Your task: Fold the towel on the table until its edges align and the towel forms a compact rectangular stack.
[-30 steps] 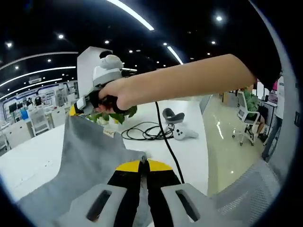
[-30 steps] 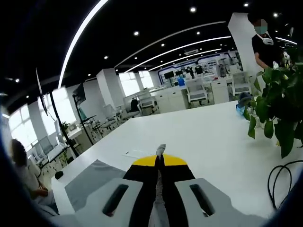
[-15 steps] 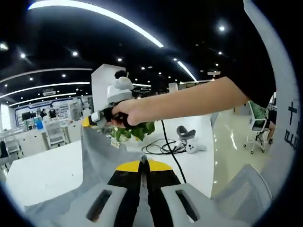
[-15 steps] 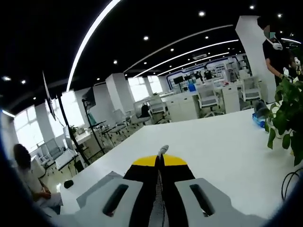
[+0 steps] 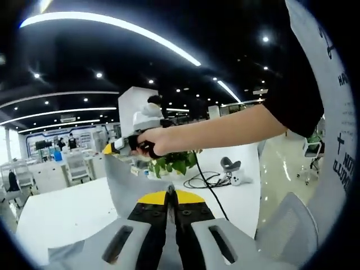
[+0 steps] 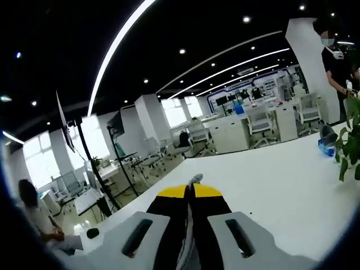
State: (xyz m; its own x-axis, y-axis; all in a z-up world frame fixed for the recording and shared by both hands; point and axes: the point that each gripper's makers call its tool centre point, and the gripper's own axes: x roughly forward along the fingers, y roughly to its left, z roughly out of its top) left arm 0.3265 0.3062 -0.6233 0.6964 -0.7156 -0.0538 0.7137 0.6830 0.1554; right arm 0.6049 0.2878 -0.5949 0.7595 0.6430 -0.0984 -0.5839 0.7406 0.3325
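— White bench [image 5: 62,211] below; one plant [image 5: 171,163], one cable [image 5: 203,181] beyond?
— Yes; I see both grippers' fingers pinched on one grey towel [image 5: 132,183], lifted: left gripper [image 5: 170,195], right gripper [image 6: 191,190].

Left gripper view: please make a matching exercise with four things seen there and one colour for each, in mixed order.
Things:
1. towel
2. plant leaves
3. table
4. cable

Colours:
A. black
B. grey
C. white
D. green

Pairs: 1-B, 2-D, 3-C, 4-A
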